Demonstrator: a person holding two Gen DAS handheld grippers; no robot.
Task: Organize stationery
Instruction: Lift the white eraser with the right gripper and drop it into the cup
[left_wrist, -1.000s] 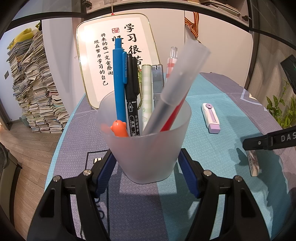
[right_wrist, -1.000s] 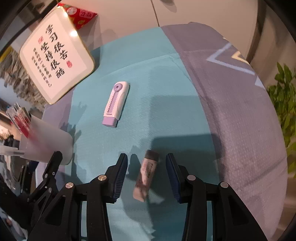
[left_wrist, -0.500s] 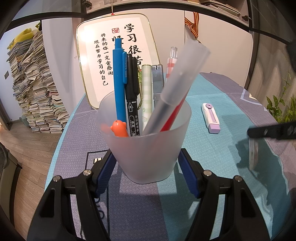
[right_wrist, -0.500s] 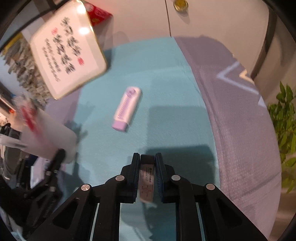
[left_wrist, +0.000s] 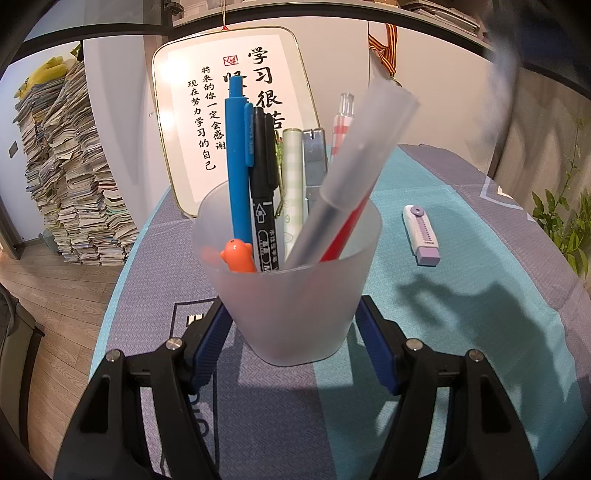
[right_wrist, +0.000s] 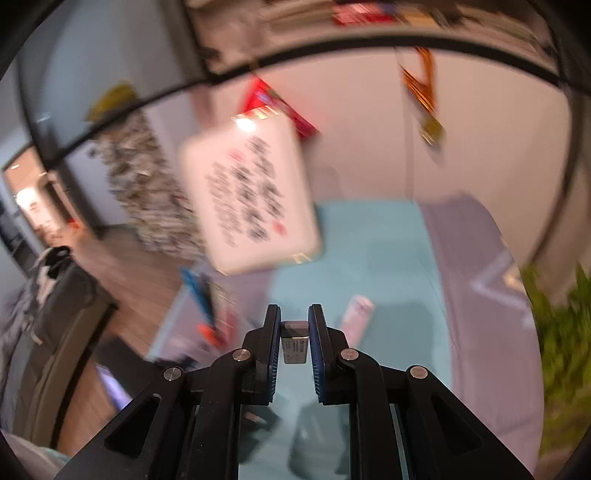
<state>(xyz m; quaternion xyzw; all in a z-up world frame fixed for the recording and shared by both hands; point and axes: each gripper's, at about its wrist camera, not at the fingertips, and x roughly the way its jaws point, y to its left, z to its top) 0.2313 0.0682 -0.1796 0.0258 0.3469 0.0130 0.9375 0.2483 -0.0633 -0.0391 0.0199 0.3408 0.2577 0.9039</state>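
My left gripper (left_wrist: 291, 314) is shut on a frosted plastic pen cup (left_wrist: 288, 291) that stands on the table and holds several pens, among them a blue pen (left_wrist: 237, 162) and a black marker (left_wrist: 263, 184). My right gripper (right_wrist: 294, 332) is shut on a small grey-white eraser (right_wrist: 294, 345) and holds it up above the table; this view is blurred by motion. A lilac and white retractable eraser (left_wrist: 421, 234) lies on the teal cloth to the right of the cup and shows blurred in the right wrist view (right_wrist: 356, 317).
A white board with Chinese writing (left_wrist: 236, 122) leans against the wall behind the cup. A tall stack of papers (left_wrist: 74, 177) stands on the floor at left. A green plant (left_wrist: 565, 221) is off the table's right edge. The table cloth (left_wrist: 461, 295) is teal and grey.
My right gripper closed on the small eraser and has lifted it off the cloth, swinging up and to the left. The left gripper and cup have not moved.
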